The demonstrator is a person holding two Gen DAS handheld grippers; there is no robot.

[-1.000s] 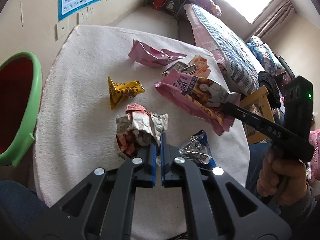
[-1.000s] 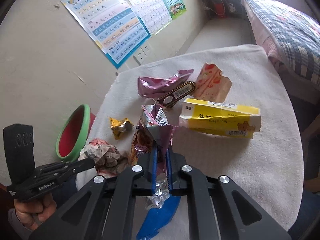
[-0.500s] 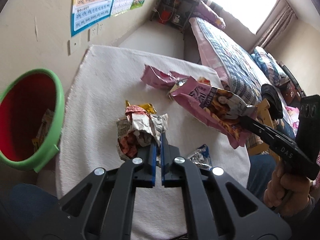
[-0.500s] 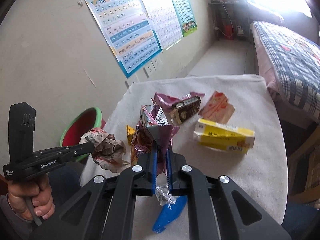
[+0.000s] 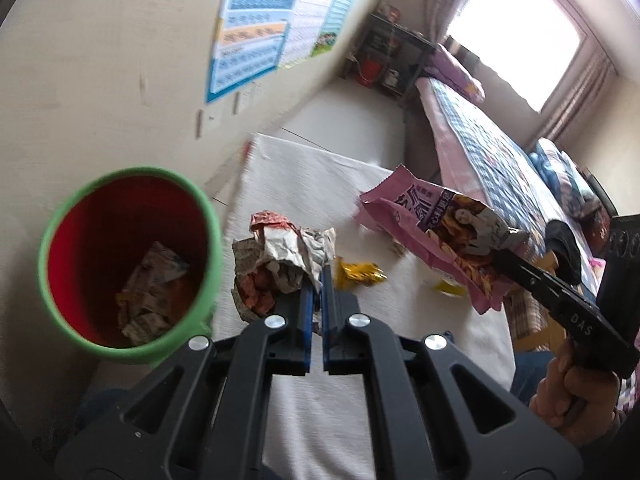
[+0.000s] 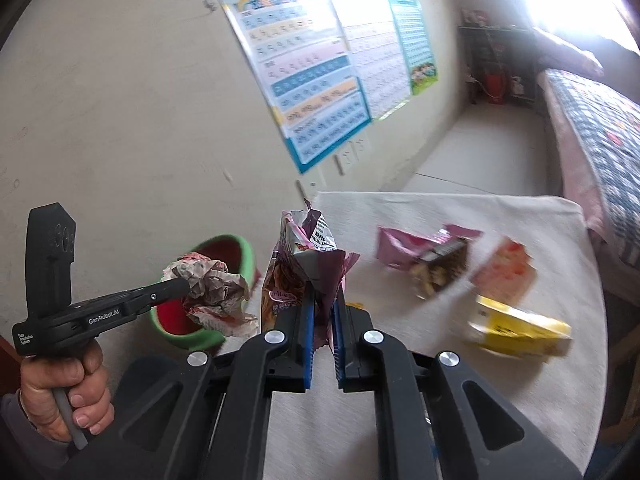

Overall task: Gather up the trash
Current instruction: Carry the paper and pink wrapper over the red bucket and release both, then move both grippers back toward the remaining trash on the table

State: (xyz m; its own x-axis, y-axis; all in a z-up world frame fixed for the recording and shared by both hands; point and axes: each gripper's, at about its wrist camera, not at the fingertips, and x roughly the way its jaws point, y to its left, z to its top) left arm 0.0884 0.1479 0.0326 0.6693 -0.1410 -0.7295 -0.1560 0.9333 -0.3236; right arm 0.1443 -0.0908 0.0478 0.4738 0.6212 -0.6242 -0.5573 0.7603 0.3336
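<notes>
**Both wrappers lifted toward the bin**

Both grippers have risen off the table since a second ago, and the green bin [image 5: 132, 264] now sits close beside the left load. Left gripper [image 5: 316, 276] is clamped on one crumpled wrapper [image 5: 280, 256], white and red, just right of the bin's rim. Right gripper [image 6: 322, 304] pinches one pink snack bag [image 6: 304, 264], upright. Three packets and one yellow box [image 6: 520, 332] lie on the table [image 6: 440, 400] beyond.

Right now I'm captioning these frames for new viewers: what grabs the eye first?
The green-rimmed red bin beside the table, with wrappers already inside. Next to its rim, the left tongs grip a crumpled wrapper, and to the right the right tongs hold up a pink snack bag above the white tablecloth.
</notes>
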